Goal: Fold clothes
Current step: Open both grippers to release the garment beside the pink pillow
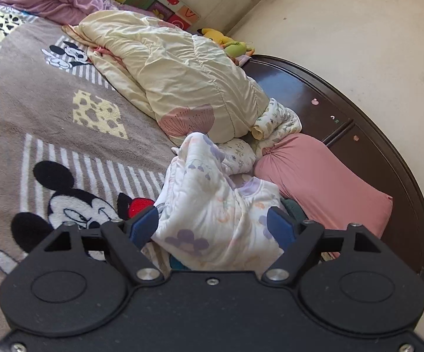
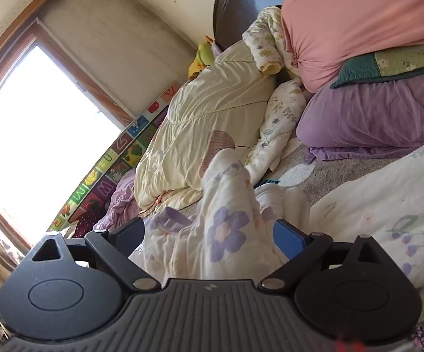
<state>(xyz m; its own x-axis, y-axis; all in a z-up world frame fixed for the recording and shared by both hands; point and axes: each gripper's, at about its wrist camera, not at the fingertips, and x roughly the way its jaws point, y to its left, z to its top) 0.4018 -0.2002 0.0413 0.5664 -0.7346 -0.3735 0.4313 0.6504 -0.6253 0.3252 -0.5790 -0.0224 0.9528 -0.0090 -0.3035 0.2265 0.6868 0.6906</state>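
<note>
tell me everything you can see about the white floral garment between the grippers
The white floral garment is soft, thin-looking white fabric printed with purple flowers and faint peach and green sprigs, with a lilac-trimmed edge. It is crumpled and bunched, not yet folded flat, rising in a peak. It lies on the brown cartoon blanket, beside the pink pillow. Bunches of it sit between the open blue pads of the left gripper and the right gripper; whether the pads touch it is unclear.

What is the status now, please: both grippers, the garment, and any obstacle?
Left gripper open, floral garment bunched between fingers. Right gripper open around same fabric. Cream quilt and pink pillow close behind.
</note>
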